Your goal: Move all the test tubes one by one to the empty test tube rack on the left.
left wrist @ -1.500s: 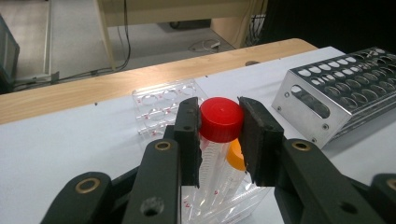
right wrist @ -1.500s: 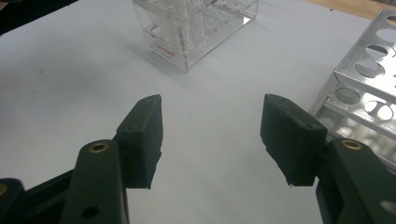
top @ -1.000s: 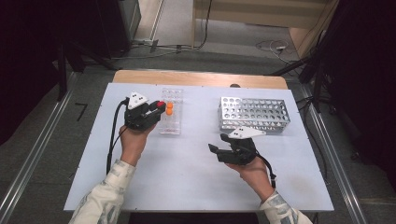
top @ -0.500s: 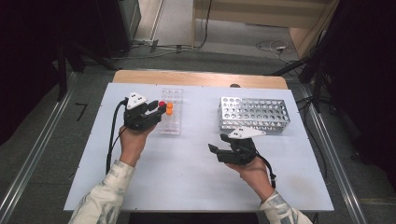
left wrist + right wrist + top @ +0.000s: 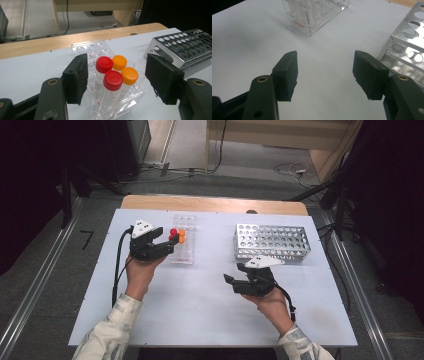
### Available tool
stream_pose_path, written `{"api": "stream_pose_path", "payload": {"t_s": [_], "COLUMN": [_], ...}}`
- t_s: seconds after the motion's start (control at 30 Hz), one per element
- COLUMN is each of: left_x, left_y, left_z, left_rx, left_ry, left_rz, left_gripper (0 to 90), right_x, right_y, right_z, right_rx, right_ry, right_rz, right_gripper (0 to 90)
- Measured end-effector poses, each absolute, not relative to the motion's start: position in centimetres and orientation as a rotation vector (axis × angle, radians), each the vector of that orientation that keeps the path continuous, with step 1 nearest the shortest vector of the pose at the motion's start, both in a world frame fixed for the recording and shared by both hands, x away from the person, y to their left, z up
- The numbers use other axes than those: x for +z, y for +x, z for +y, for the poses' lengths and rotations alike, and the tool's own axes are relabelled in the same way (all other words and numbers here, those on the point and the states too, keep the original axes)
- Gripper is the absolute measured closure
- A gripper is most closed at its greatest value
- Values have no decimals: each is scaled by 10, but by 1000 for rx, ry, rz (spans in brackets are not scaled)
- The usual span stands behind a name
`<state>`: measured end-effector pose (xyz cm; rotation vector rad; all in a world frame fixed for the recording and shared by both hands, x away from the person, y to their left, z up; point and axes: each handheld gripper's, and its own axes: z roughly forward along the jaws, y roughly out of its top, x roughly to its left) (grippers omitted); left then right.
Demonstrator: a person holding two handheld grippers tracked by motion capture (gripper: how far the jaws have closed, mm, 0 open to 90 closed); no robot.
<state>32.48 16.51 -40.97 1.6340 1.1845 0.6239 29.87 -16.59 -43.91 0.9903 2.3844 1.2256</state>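
Note:
A clear plastic rack (image 5: 183,245) (image 5: 117,105) (image 5: 312,15) stands left of centre on the white table (image 5: 200,310). It holds two red-capped tubes (image 5: 113,80) (image 5: 173,233) and two orange-capped tubes (image 5: 129,75) (image 5: 181,236) at its near end. My left gripper (image 5: 172,244) (image 5: 117,80) is open, its jaws either side of the tubes without touching them. My right gripper (image 5: 231,282) (image 5: 325,75) is open over bare table, nothing between its jaws. A perforated metal rack (image 5: 271,241) (image 5: 185,47) (image 5: 409,42) stands just right of it.
The table's wooden far edge (image 5: 215,204) runs behind both racks. Cables (image 5: 295,170) lie on the floor beyond. Metal rails (image 5: 35,285) flank the table on the floor.

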Motion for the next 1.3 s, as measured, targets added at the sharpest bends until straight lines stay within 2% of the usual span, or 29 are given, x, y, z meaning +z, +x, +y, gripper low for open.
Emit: {"api": "stream_pose_path", "payload": {"t_s": [0.4,1.3], "left_x": [-414,-425], "left_y": [317,297], "left_z": [173,190], "left_rx": [620,632], "left_ry": [1631,1638], "left_rz": [1215,1262], "left_gripper": [261,191], "right_x": [-439,-439], "right_y": [299,299], "right_z": [-168,-193], "right_rx": [1228,1235], "right_ry": [998,1055], "right_rz": [2377,2321], "right_gripper": [347,328]}}
